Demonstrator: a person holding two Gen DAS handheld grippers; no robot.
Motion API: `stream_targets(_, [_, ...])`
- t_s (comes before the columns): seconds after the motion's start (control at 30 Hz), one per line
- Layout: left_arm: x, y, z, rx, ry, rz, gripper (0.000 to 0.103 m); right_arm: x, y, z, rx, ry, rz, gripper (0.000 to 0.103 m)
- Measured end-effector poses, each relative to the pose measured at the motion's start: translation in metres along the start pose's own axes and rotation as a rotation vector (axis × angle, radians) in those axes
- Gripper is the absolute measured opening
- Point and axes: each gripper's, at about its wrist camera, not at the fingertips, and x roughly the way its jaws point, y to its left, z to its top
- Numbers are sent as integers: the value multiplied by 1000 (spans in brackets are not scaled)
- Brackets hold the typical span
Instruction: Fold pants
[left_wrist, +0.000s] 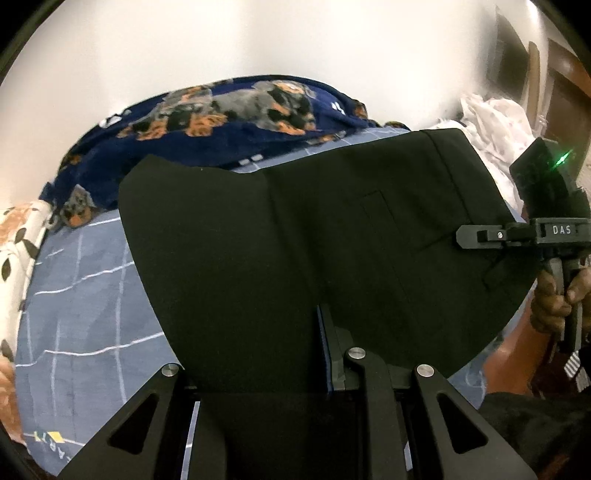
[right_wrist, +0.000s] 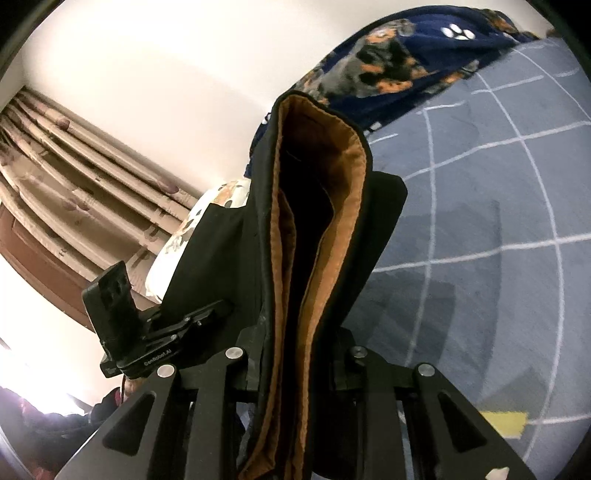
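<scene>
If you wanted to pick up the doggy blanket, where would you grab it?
Probably the doggy blanket is best pinched at its near edge, coming in from the front over the blue checked sheet. It is bunched in a soft heap against the wall, so that raised fold gives the fingers something to close on.

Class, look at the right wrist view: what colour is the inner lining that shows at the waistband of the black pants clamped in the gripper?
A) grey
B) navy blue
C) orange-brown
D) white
C: the black pants held in the right gripper gape open along the waistband, where an orange-brown lining runs along the inside edge.
</scene>
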Motion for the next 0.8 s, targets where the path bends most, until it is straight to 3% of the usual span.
stream_targets(0.37, [-6, 38, 6, -18, -27, 56, 20, 37, 31, 25, -31, 14, 3, 21])
stream_targets(0.8, [20, 100, 23, -58, -29, 125, 20, 102, 35, 66, -45, 51, 11, 21])
